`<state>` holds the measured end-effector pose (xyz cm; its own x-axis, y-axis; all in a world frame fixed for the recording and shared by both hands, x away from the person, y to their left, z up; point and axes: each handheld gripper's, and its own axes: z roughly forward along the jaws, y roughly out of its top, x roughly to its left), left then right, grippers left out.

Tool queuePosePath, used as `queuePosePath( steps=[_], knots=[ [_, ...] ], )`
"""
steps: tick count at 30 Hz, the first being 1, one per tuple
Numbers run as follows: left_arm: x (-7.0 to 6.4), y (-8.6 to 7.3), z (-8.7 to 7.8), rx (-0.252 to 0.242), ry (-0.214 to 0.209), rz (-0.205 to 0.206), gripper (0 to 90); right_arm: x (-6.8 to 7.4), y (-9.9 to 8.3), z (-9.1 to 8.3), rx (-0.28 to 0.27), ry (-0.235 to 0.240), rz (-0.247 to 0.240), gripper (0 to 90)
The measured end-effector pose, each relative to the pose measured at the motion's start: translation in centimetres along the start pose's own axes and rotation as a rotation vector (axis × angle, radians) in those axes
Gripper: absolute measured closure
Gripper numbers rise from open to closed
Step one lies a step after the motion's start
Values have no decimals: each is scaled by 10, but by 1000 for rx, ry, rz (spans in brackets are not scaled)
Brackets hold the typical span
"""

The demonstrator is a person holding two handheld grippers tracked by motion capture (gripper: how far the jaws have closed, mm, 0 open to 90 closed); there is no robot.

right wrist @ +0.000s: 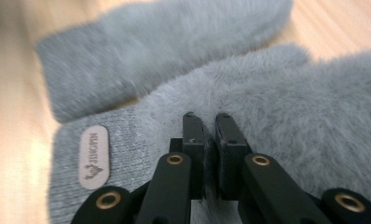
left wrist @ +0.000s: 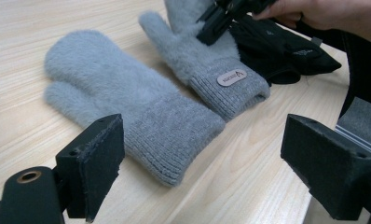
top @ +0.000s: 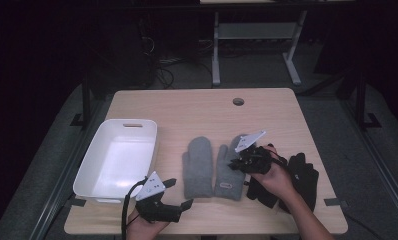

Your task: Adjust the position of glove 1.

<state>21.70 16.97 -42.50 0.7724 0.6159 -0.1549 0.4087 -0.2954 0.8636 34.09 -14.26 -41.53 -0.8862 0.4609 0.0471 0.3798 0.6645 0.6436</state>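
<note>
The right gripper (top: 237,163) has pinched shut on the labelled mitten (top: 230,172), mid-palm, cuff towards the person. Its twin (top: 197,167) lies just left, parallel. The left gripper (top: 179,192) hangs wide open, empty, nearer the bin (top: 99,155).
</note>
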Motion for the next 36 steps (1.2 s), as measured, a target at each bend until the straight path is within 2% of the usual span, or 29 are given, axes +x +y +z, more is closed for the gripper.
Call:
queuePosePath(
  steps=[3, 5, 9, 13, 18, 26, 32, 36],
  knots=[
    [-1, 0, 0, 3, -2, 5, 134, 3, 11, -7, -6, 7, -33, 850],
    [-1, 0, 0, 0, -2, 2, 133, 5, 19, -10, -24, 32, -38, 850],
    [0, 1, -1, -17, 1, -6, 134, 8, 37, -14, -45, 58, -80, 849],
    [1, 1, -3, -19, 2, -12, 134, 13, 54, -5, -36, 92, -114, 848],
    [2, 1, -3, -16, 6, -10, 134, 17, 70, 15, -14, 132, -157, 846],
    [2, 1, -3, -21, 3, -24, 135, 17, 86, 40, -1, 173, -159, 841],
    [2, 1, -2, -18, 1, -23, 135, 16, 88, 59, 29, 188, -157, 807],
    [2, 1, -2, -15, 1, -24, 135, 13, 88, 62, 10, 190, -143, 760]
  ],
)
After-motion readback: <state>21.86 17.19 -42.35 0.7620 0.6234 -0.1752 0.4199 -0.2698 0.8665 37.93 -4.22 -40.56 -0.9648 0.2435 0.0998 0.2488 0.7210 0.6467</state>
